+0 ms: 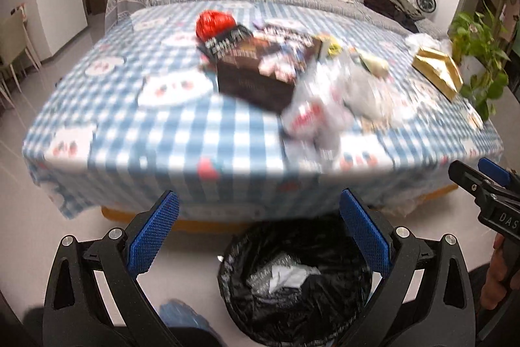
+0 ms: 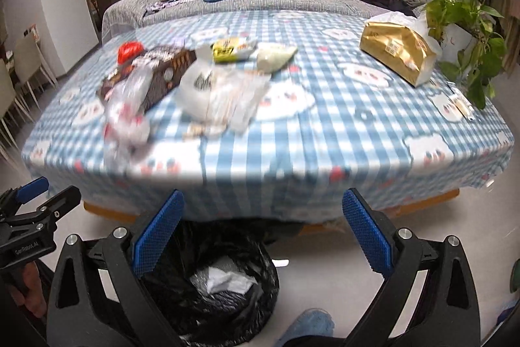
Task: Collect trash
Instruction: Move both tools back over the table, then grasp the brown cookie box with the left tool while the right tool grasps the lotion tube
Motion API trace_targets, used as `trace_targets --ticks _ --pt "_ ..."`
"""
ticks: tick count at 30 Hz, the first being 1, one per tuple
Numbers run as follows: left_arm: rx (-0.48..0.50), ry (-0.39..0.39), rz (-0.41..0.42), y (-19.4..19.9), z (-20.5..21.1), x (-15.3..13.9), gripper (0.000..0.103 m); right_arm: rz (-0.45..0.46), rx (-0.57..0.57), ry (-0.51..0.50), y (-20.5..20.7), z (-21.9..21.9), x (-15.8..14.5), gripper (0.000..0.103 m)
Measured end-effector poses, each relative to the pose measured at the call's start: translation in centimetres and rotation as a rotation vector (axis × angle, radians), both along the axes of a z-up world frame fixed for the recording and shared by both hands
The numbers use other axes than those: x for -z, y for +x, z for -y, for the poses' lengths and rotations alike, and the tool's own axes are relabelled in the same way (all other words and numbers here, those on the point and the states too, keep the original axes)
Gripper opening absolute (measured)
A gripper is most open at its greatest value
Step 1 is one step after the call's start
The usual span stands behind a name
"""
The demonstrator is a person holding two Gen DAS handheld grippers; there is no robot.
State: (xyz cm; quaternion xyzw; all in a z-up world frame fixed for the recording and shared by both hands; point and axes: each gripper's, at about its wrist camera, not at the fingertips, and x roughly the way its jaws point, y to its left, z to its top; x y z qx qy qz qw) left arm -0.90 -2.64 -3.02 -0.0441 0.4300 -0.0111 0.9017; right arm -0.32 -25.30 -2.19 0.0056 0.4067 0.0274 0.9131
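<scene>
Left tool (image 1: 260, 236) | wide apart, empty | right tool (image 2: 263, 236) | likewise, empty | both hover over bin (image 1: 292, 282) by the floor, presumably between drops | wrappers (image 2: 221, 86) wait on checked surface (image 2: 325, 135)

Blue-white checked tablecloth (image 2: 325, 106); black bin liner (image 1: 325, 308); gold box (image 2: 393, 51).

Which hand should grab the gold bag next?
Probably the right. The gold bag lies on the table's right side, nearer the right gripper. Both grippers are open and empty.
</scene>
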Motion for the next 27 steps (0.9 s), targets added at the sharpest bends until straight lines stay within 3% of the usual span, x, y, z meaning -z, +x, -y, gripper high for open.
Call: trace_targets --ticks 12,27 --pt "0.068 0.025 -0.015 11.0 -0.1 -3.1 0.097 0.015 0.029 -0.012 10.0 1.1 -3.5 0.094" --pt "0.153 0.079 -0.116 21.4 2.0 -1.3 0.097 -0.067 0.035 0.006 20.9 0.7 -1.4 0.094"
